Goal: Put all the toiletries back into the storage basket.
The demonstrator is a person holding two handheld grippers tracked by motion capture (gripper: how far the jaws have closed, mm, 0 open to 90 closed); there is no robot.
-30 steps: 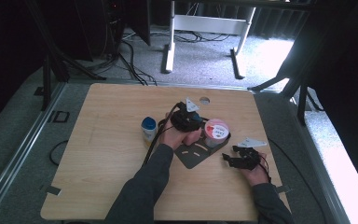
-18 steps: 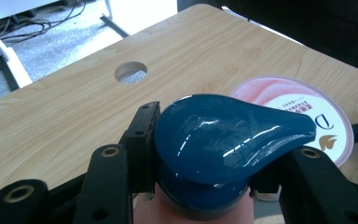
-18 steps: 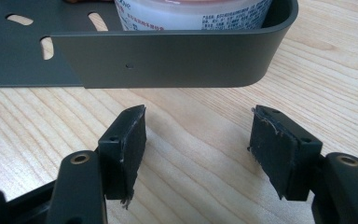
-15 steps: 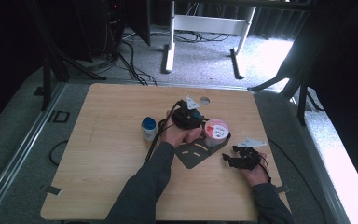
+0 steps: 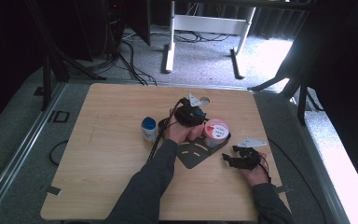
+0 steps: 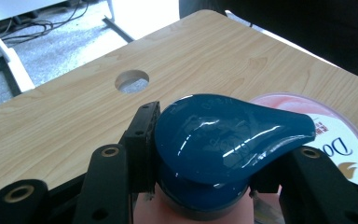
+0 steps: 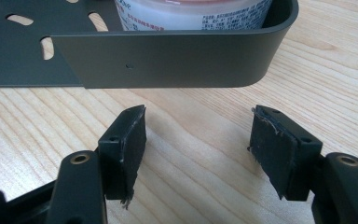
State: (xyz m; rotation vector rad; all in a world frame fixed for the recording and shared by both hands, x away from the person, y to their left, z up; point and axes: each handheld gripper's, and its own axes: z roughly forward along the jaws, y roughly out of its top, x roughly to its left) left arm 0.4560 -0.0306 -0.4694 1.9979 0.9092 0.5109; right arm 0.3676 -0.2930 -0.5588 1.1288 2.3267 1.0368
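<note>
Left gripper [image 6: 200, 186] — jaws clamped on blue pump bottle [image 6: 223, 144], beside pink tub [image 5: 216, 132] in dark tray [image 7: 168, 60], mid-table. Right gripper [image 7: 198, 154] — jaws apart, holding nothing, just short of the tray wall, toward the table's right edge.

Glossy dark-blue pump cap on pink bottle [image 6: 223, 149]
It stood upright beside the pink-lidded white tub [image 5: 216, 132] in the dark metal tray [image 5: 193, 156].

A light wooden table [image 5: 112, 154] with a round cable hole [image 5: 204, 100] near its far edge stands on grey carpet [image 5: 200, 65]. Beyond it are the white legs of a desk [image 5: 170, 46] and loose black cables [image 5: 128, 56]. Bright daylight falls across the floor at right; the surroundings are dark.
</note>
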